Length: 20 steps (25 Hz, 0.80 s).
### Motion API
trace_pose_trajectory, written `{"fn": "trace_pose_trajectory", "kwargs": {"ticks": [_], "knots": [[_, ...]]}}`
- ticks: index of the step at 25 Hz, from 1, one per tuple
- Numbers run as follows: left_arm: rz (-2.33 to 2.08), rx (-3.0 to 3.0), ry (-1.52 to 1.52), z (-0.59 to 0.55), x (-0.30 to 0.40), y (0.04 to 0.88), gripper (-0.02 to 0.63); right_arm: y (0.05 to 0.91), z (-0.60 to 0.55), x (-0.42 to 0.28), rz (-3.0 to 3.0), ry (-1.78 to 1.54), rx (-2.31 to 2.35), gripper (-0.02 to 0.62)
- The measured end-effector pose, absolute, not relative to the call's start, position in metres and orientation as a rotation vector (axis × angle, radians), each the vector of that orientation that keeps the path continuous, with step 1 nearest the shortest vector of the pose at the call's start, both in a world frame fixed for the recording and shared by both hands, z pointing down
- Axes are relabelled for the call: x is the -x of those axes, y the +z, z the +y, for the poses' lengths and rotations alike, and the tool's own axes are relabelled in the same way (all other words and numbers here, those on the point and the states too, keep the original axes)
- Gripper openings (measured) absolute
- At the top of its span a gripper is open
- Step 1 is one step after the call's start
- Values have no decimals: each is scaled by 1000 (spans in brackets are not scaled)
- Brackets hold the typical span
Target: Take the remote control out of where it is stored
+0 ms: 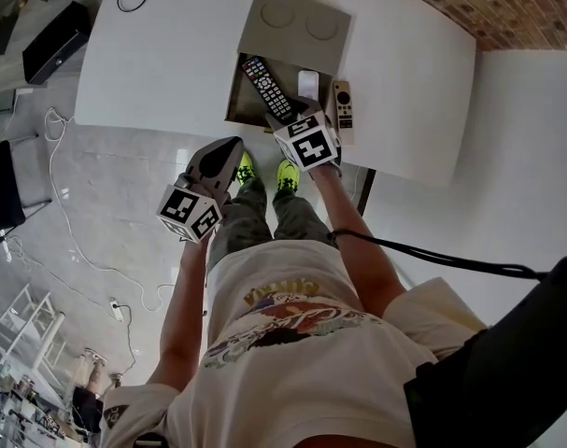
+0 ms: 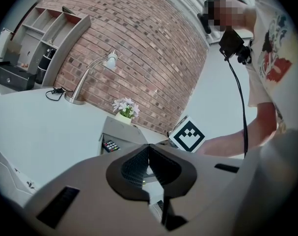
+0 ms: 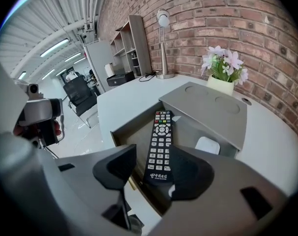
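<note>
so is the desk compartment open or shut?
Open: the grey lid covers only the far part, and the black remote lies uncovered inside.

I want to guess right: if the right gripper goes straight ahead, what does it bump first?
Probably the black remote control in the open drawer: its near end lies ahead of the right gripper.

Pressing the left gripper's (image 2: 149, 154) jaws together, gripping nothing. Peeking out just left beyond the tips: remote control (image 2: 109, 145) under a grey lid (image 2: 120, 130). Standing farther ahead: white flowers (image 2: 124, 106), desk lamp (image 2: 91, 73), brick wall (image 2: 139, 48). Hovering right of the tips: marker cube (image 2: 189, 135).
</note>
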<state>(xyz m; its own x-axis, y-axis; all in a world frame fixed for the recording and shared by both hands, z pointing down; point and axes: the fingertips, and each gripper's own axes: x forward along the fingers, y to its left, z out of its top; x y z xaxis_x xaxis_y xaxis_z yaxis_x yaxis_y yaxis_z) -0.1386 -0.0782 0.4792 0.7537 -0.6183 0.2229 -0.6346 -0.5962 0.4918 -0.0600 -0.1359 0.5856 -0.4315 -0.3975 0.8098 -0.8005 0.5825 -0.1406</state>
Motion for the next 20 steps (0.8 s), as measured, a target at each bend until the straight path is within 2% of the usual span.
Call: {"fn": "trace_pose_trajectory", "kwargs": {"ticks": [20], "knots": [[-931, -2323, 30, -109, 163, 506, 6, 621, -161, 62, -1937, 719, -938, 252]]}}
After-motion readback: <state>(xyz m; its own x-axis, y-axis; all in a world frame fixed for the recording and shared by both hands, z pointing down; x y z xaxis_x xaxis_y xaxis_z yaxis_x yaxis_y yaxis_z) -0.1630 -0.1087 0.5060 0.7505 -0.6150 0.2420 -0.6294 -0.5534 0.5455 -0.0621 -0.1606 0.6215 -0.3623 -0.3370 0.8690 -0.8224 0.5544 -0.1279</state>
